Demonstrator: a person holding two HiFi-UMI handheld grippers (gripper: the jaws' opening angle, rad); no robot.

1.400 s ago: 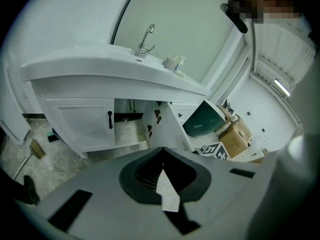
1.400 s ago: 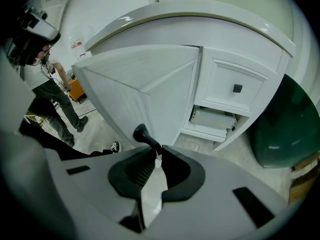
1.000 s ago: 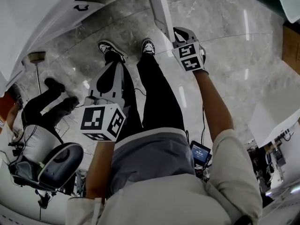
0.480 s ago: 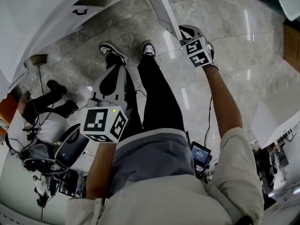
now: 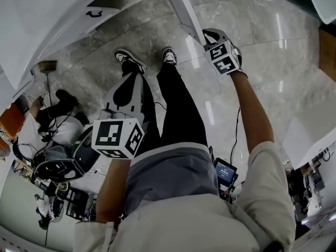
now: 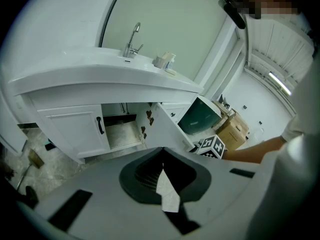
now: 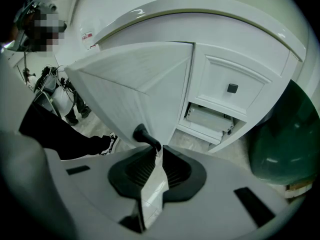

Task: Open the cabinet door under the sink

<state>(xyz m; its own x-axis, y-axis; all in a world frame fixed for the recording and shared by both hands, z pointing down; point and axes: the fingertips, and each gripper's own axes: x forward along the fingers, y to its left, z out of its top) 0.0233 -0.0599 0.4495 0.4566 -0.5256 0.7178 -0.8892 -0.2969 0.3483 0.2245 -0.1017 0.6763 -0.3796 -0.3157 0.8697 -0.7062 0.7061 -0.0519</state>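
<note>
The white cabinet door (image 7: pixel 135 89) under the sink stands swung open, and its edge shows in the head view (image 5: pixel 181 7). My right gripper (image 7: pixel 156 149) is shut on the door's black handle (image 7: pixel 144 135). The jaws ease open very slightly with the handle still pinched at their tips. In the head view the right gripper (image 5: pixel 209 38) sits at the door's lower edge. My left gripper (image 6: pixel 162 154) hangs shut and empty in front of my legs, away from the cabinet (image 5: pixel 127 83). From the left gripper view the open door (image 6: pixel 167 126) shows beside the bare compartment.
The neighbouring door (image 6: pixel 75 129) is closed, with a black handle (image 6: pixel 100 125). A drawer front with a square knob (image 7: pixel 232 88) lies right of the opening. A green bin (image 7: pixel 285 134) and a cardboard box (image 6: pixel 232 131) stand to the right. Another person (image 5: pixel 58 140) crouches at the left.
In the head view my right gripper has shifted a little to the right with the door. The left gripper has stayed put. The person at the left has moved.
</note>
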